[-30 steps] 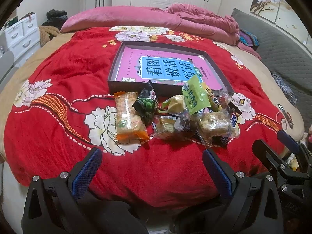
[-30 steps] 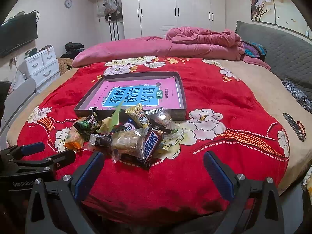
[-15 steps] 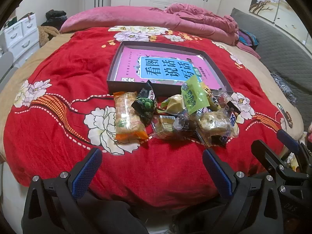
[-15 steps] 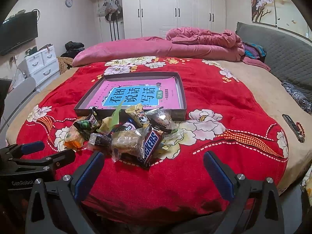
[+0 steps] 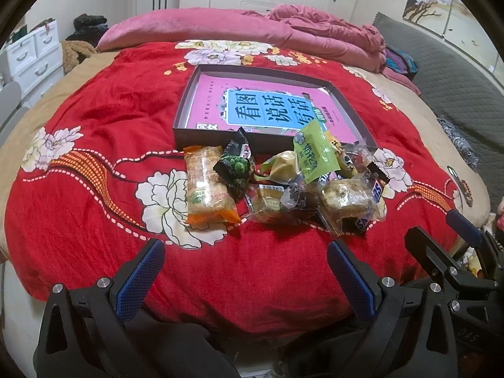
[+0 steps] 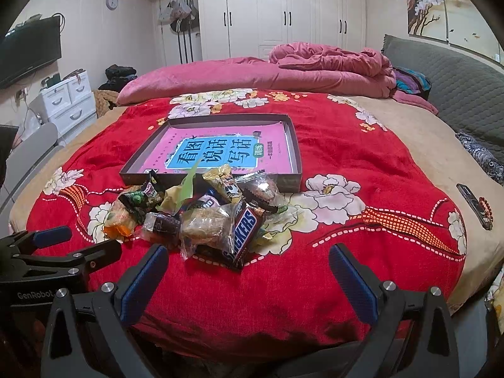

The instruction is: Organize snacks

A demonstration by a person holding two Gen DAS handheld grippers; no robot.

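**Snacks heaped at the tray's near edge, both grippers wide and empty**

Snacks (image 5: 283, 182) lie in a loose pile on the red floral blanket (image 5: 94, 145), touching the near wall of the shallow dark tray (image 5: 186, 100), which holds only a pink printed sheet (image 6: 220, 151). We hold the left gripper (image 5: 242, 271) and the right gripper (image 6: 247, 271) low at the bed's near edge, each with its jaws spread and nothing between them, well short of the pile.

We judge the main risk to be the overlap. The Snickers bar (image 6: 244, 233) leans against a clear-wrapped cake (image 6: 204, 226), and the green sachet (image 5: 312, 154) stands propped on its neighbours, so closing on one item may drag or topple others. Slick, crinkled wrappers could slip from the blue pads (image 5: 138, 280), and the soft bedding will give under a downward press, spoiling the pinch.

The orange rice-cracker pack (image 5: 204, 186) lies apart at the pile's left, its long axis running from us toward the tray. In the right wrist view the Snickers bar runs diagonally, near end lower left, far end upper right.
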